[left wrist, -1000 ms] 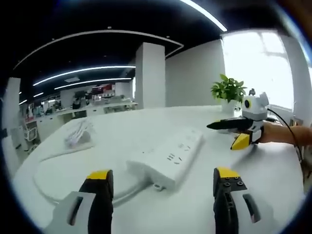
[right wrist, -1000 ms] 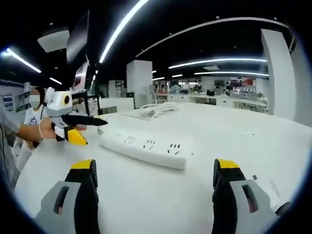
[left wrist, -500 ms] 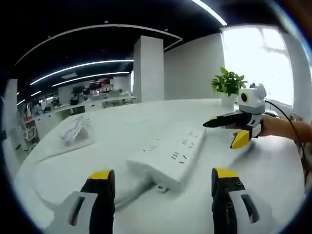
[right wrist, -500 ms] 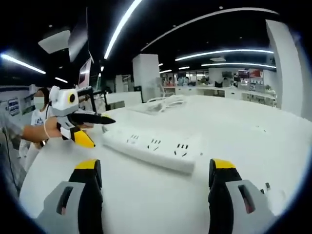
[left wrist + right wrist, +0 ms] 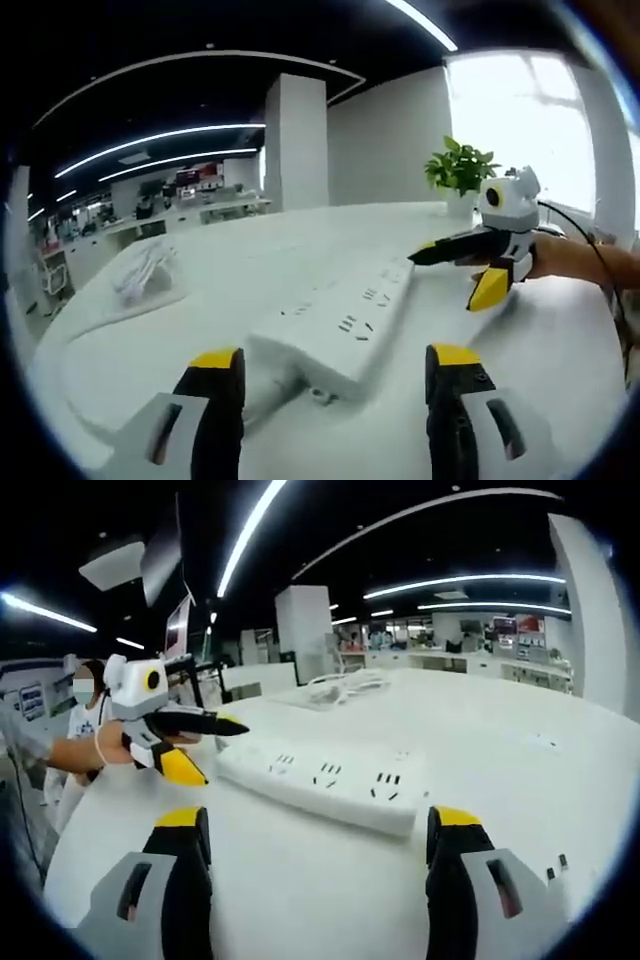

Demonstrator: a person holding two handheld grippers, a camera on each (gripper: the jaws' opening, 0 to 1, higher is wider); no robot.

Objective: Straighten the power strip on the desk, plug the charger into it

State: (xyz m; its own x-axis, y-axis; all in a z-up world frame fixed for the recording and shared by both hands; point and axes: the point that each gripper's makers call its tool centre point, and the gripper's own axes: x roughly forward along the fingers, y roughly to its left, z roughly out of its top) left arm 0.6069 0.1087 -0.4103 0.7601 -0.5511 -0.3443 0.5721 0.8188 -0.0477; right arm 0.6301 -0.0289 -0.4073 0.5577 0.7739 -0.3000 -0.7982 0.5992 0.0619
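Note:
A white power strip (image 5: 340, 325) lies at a slant on the white desk (image 5: 560, 350), just ahead of my left gripper (image 5: 330, 395), which is open and holds nothing. Its cord (image 5: 95, 320) curves off to the left. My right gripper (image 5: 445, 283) hovers open by the strip's far end. In the right gripper view the strip (image 5: 320, 780) lies across the jaws of the open right gripper (image 5: 315, 865), and the left gripper (image 5: 222, 752) hangs open over its left end. A small white plug with two prongs (image 5: 553, 868) shows at the lower right edge.
A bundle of white cable (image 5: 140, 275) lies at the desk's far left, also seen as the cable bundle (image 5: 345, 685) beyond the strip. A potted plant (image 5: 460, 170) stands by the window. A person (image 5: 70, 735) is at the desk's left side.
Both views have closed in a little on the power strip. The right gripper has drifted slightly nearer the strip's far end. Both grippers stay open.

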